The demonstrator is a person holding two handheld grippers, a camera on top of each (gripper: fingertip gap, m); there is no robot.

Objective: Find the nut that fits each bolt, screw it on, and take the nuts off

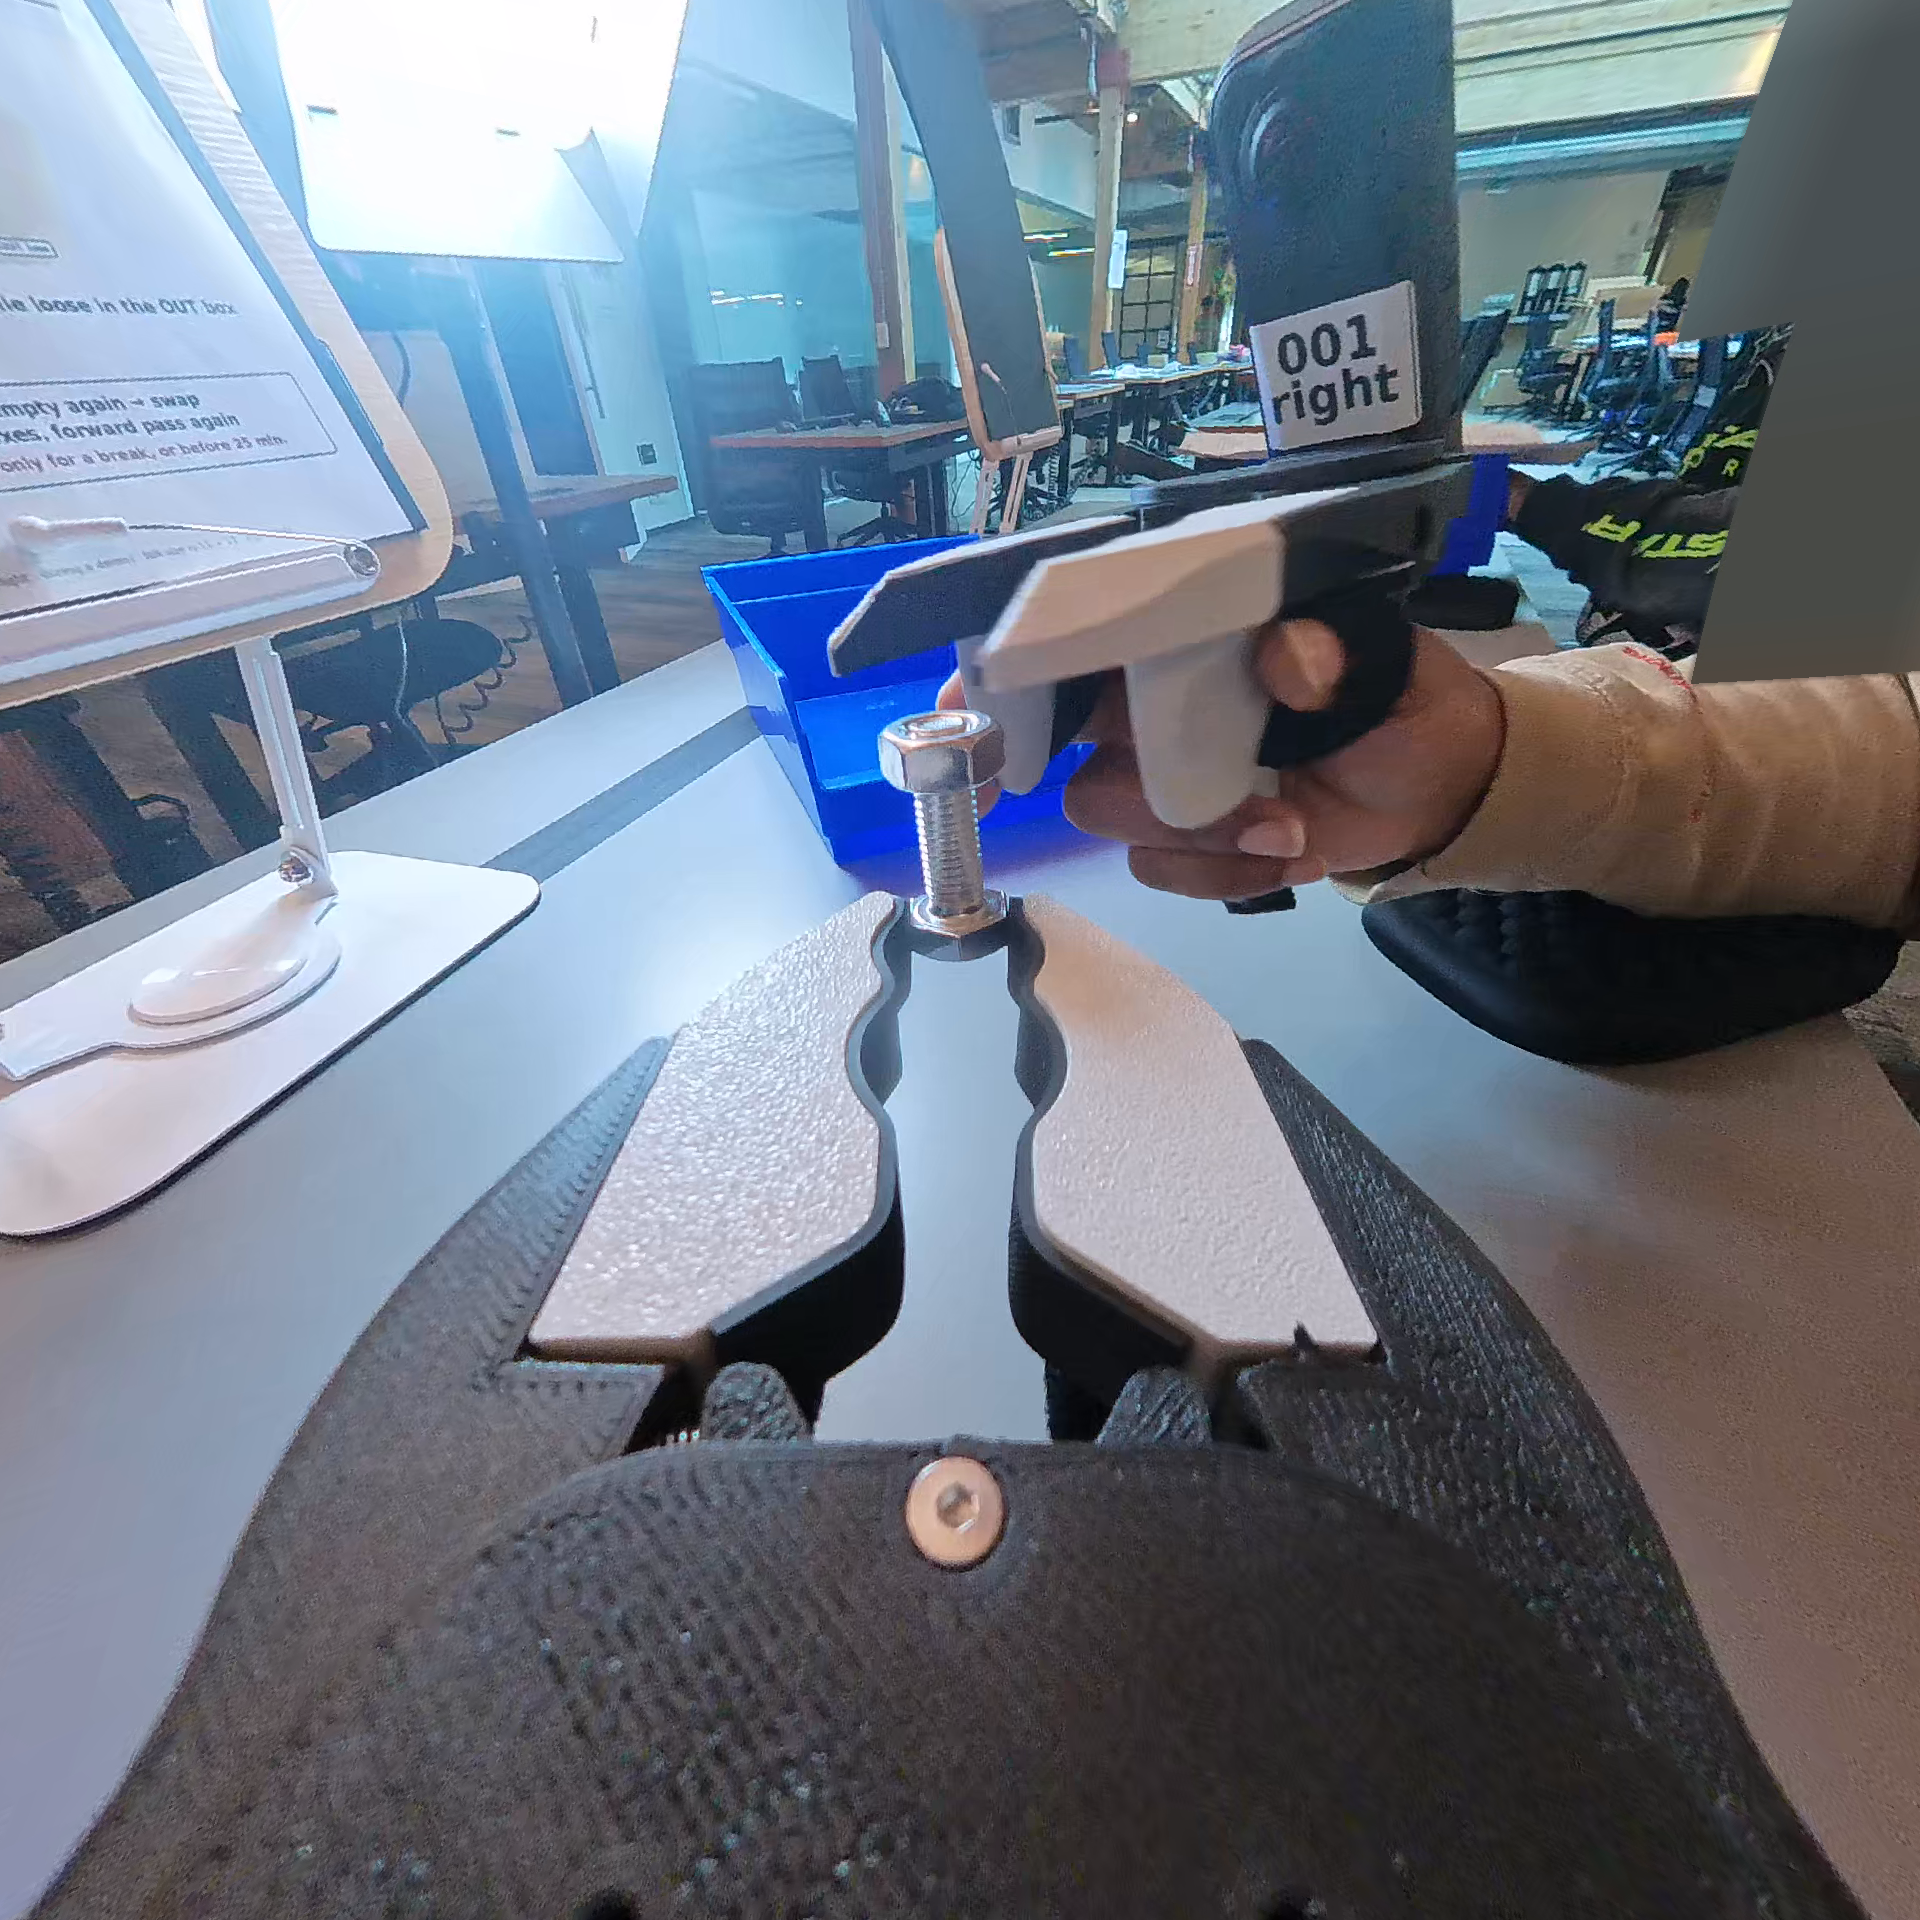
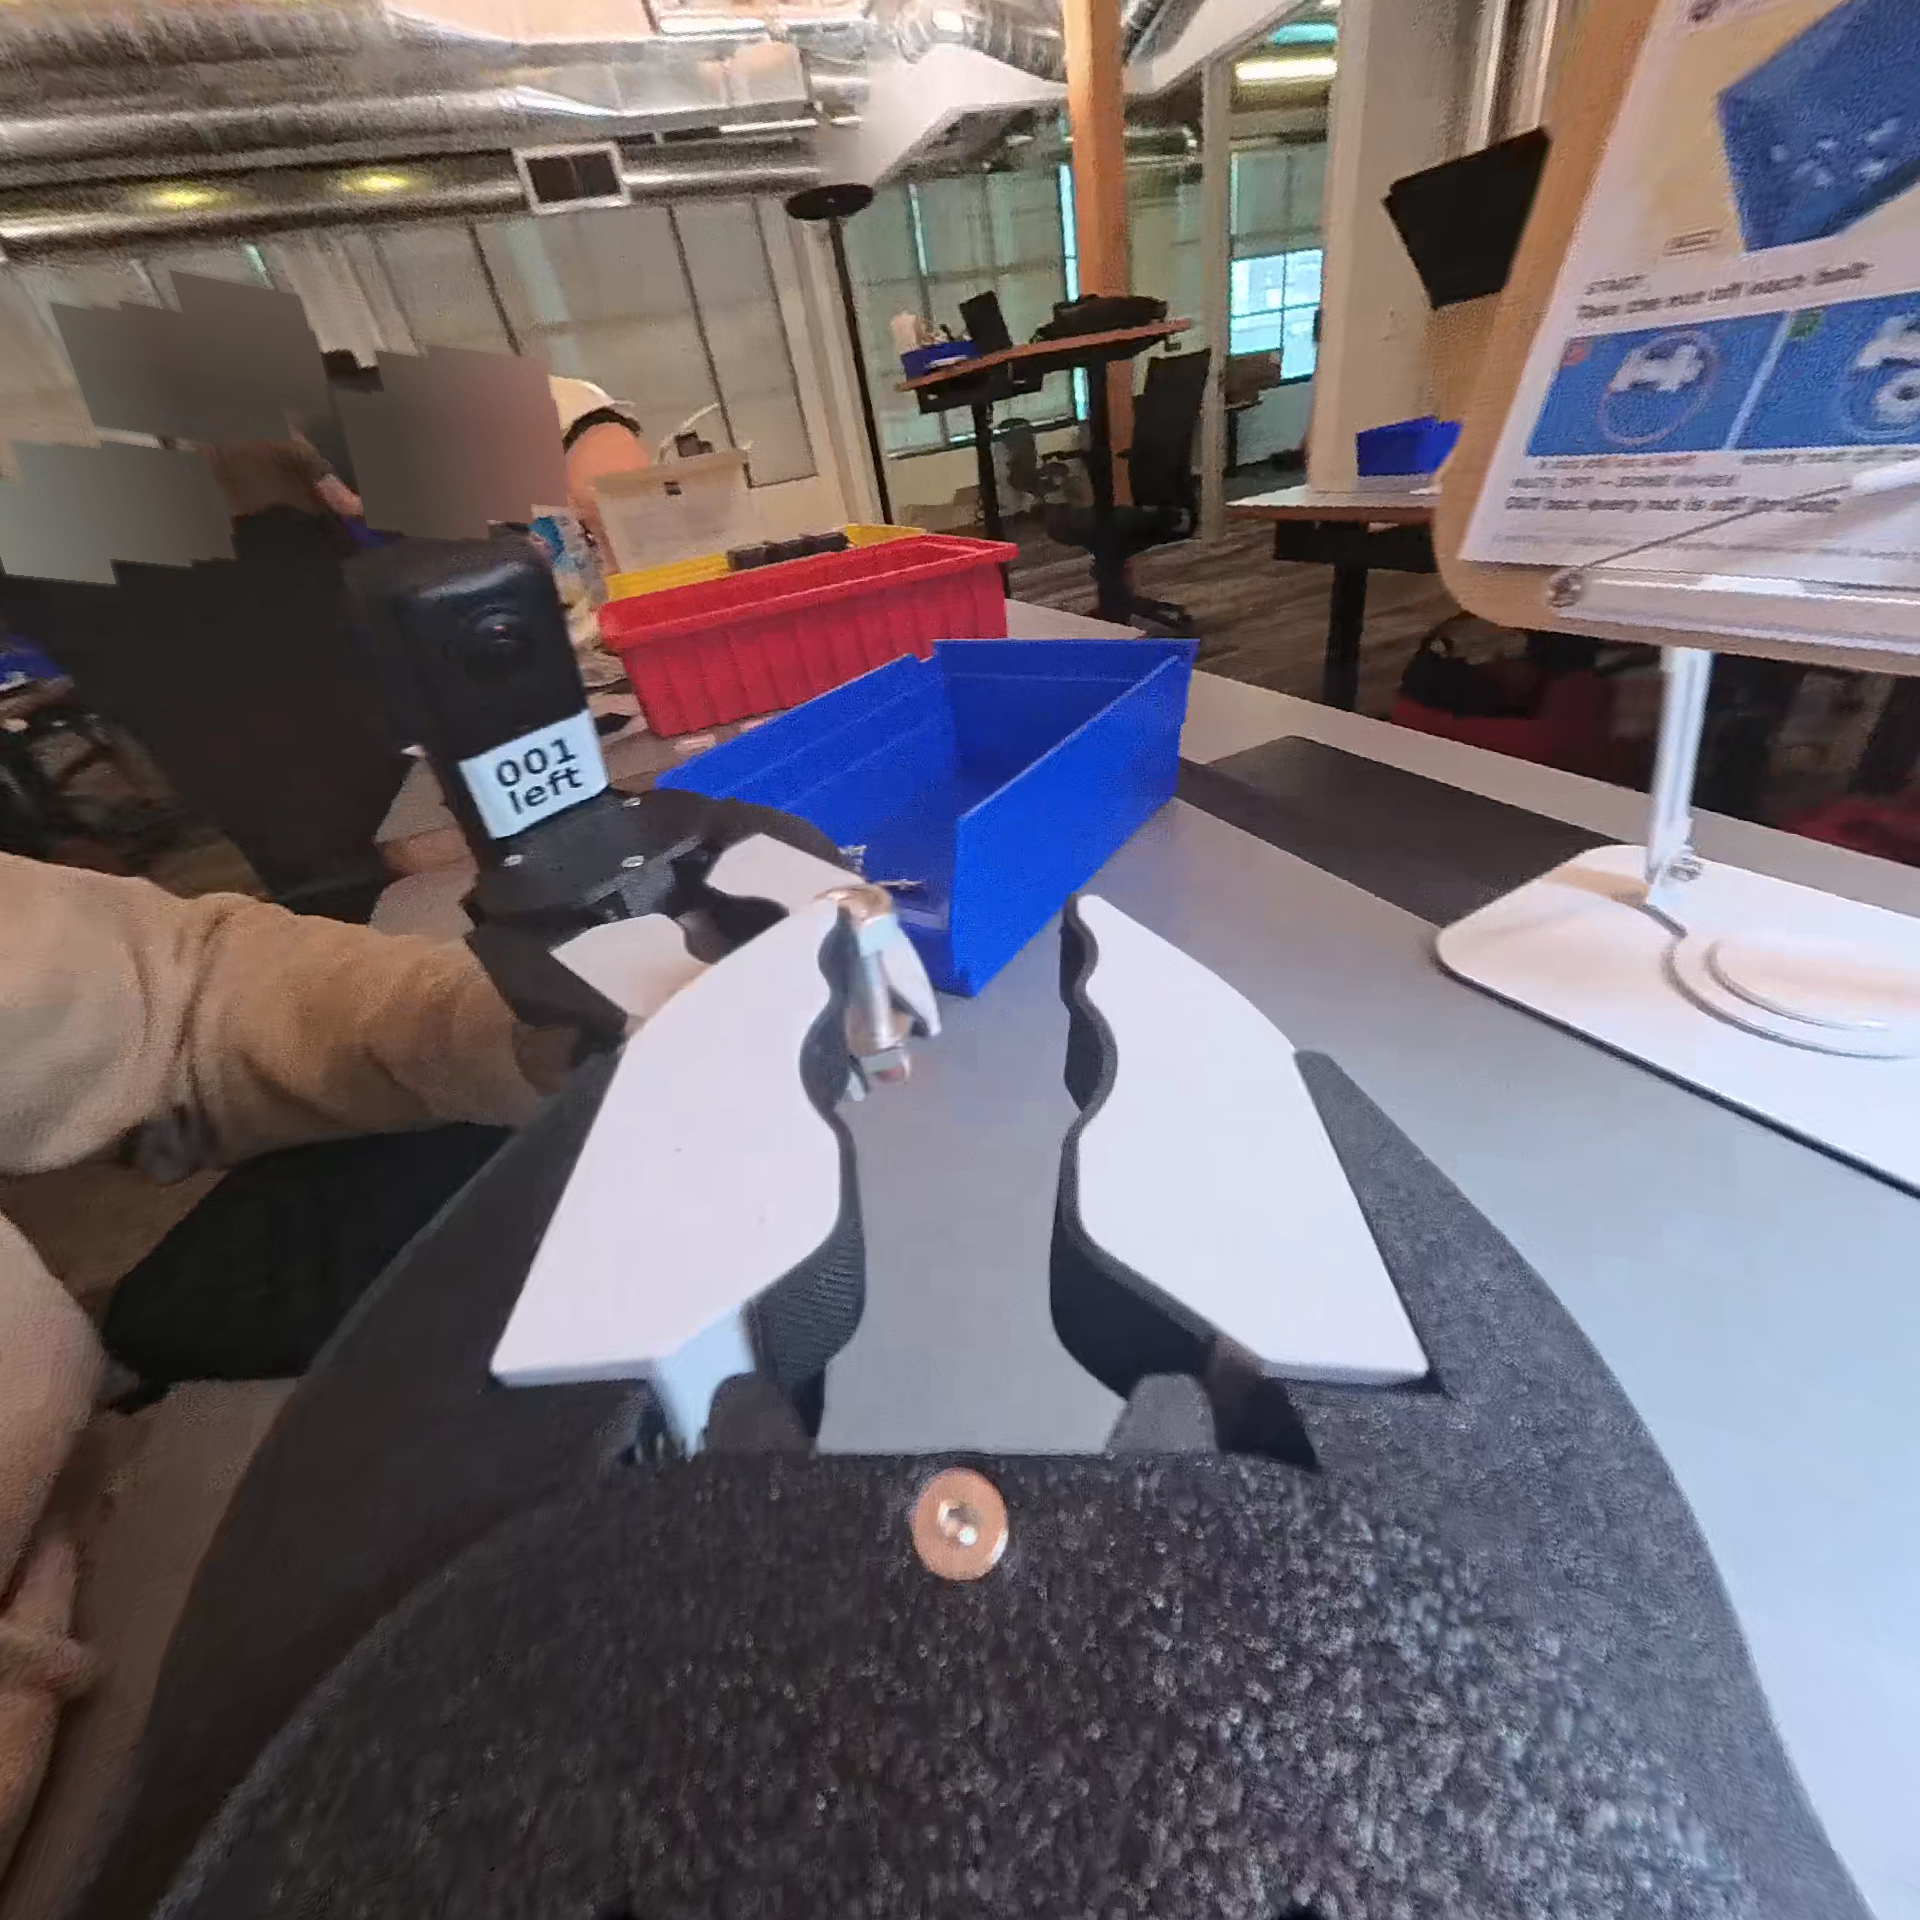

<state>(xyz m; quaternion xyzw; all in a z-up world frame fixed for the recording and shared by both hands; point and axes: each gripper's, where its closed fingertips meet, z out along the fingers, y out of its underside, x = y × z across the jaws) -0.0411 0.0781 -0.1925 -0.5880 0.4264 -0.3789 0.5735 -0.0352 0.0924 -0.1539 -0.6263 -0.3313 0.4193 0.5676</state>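
A silver hex bolt (image 1: pixel 952 842) stands upright, head up, with a silver nut (image 1: pixel 956 914) on its lower end. My left gripper (image 1: pixel 956 930) is shut on that nut at its fingertips, just above the grey table (image 1: pixel 623 1039). My right gripper (image 1: pixel 920 655) hovers behind and above the bolt head, held in a hand. In the right wrist view my right gripper (image 2: pixel 961 935) is open and empty. There the bolt (image 2: pixel 869 977) and nut (image 2: pixel 885 1062) sit just left of its left finger, held by the left gripper (image 2: pixel 878 1049).
A blue bin (image 1: pixel 790 623) stands on the table behind the bolt, and shows in the right wrist view (image 2: pixel 1049 831). A red bin (image 2: pixel 810 634) lies beyond. A white stand (image 1: pixel 208 935) with an instruction sheet is left. A black pad (image 1: pixel 1621 987) lies right. My hands' fingertips stand some 4 cm from each other.
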